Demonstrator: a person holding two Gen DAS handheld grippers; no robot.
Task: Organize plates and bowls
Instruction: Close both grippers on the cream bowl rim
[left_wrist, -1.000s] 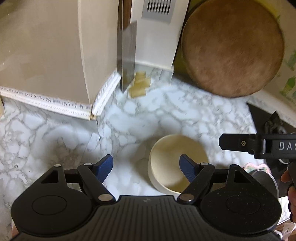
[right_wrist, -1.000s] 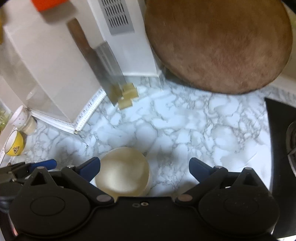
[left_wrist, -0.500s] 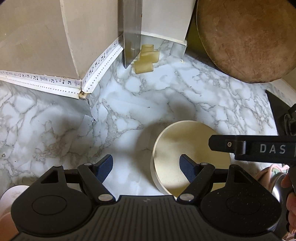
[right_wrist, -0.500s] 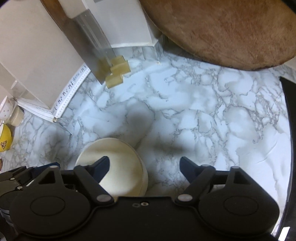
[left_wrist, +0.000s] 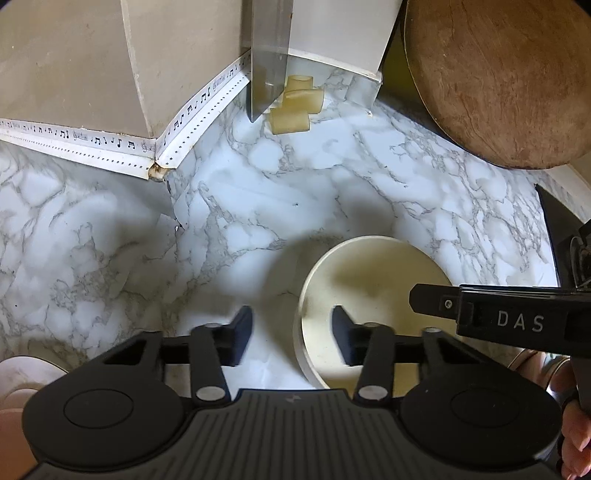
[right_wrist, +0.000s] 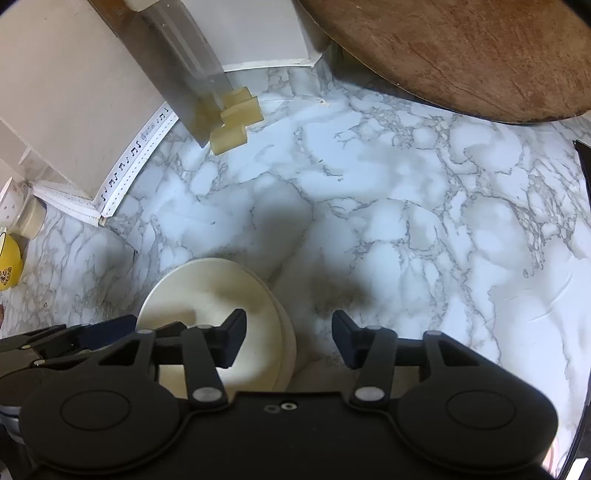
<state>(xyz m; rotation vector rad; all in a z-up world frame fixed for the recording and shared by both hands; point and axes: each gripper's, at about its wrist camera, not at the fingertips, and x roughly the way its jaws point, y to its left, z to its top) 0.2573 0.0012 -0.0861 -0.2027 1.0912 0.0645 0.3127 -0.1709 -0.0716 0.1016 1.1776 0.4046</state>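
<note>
The organizing looks barely begun: 1 cream bowl (left_wrist: 373, 295) stands alone on the marble counter (left_wrist: 295, 184), not yet lifted or stacked, and no plate is clearly in view. The left gripper (left_wrist: 291, 338) straddles the bowl's left rim, 1 finger inside, 1 outside; its jaws have just been closing but stand narrow without pinching. The right gripper (right_wrist: 288, 341) straddles the right rim likewise, closing, with a gap left.

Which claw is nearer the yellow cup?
Left. The left claw straddles the bowl rim on the yellow cup side; the right claw straddles the far rim. Both claws' jaws have just been closing, rim between them, not yet pinched.
</note>
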